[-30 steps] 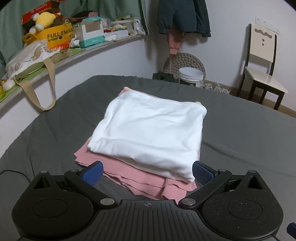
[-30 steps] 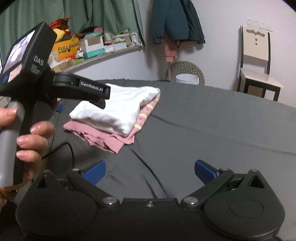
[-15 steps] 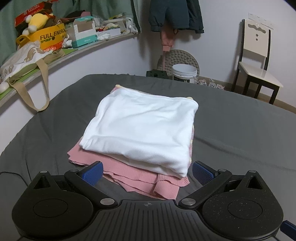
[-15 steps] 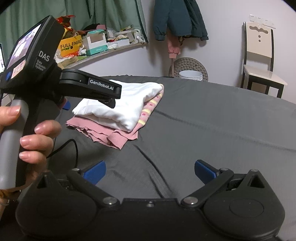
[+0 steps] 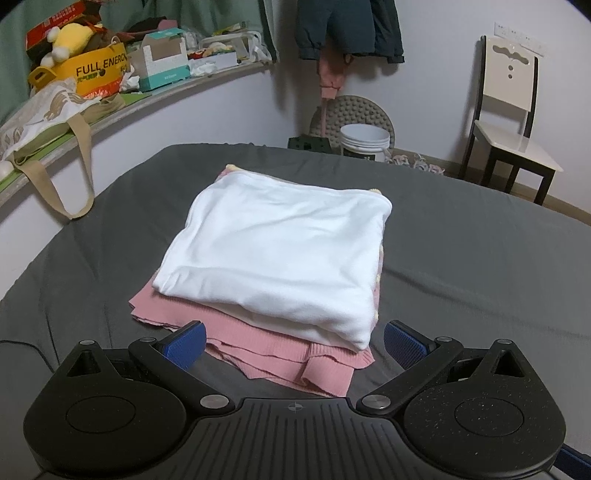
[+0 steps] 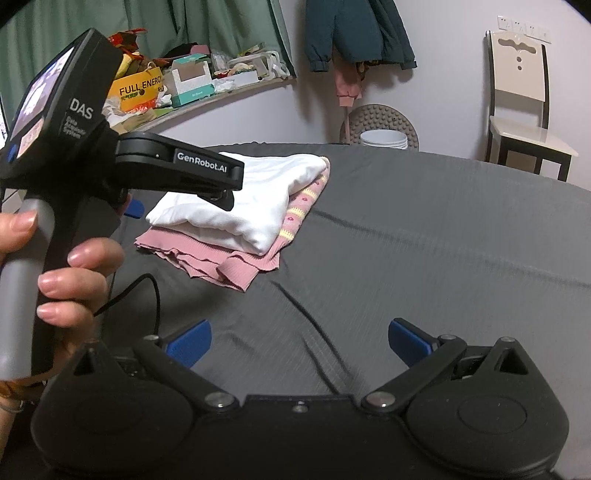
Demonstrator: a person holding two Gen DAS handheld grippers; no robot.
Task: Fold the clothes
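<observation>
A folded white garment [image 5: 280, 254] lies on top of a folded pink knit [image 5: 295, 360] on the grey bed sheet [image 5: 480, 251]. A pink and yellow patterned piece [image 6: 299, 210] shows between them at the stack's right side. My left gripper [image 5: 293, 341] hangs open just short of the stack's near edge, with nothing between its blue pads. My right gripper [image 6: 299, 341] is open over bare sheet, to the right of the stack [image 6: 240, 206]. In the right wrist view a hand [image 6: 74, 280] holds the left gripper's handle [image 6: 55, 155] beside the stack.
A cluttered shelf [image 5: 110, 96] with boxes and a tote bag runs along the left wall. A white chair [image 5: 513, 122], a white bucket [image 5: 364, 142] and hanging jackets [image 5: 347, 29] stand beyond the bed. A black cable [image 6: 140, 291] lies on the sheet near the hand.
The left gripper has drifted slightly, so the stack sits a little left and lower in its view. The right gripper has shifted a little; the stack appears nearer the middle. Both stay open.
</observation>
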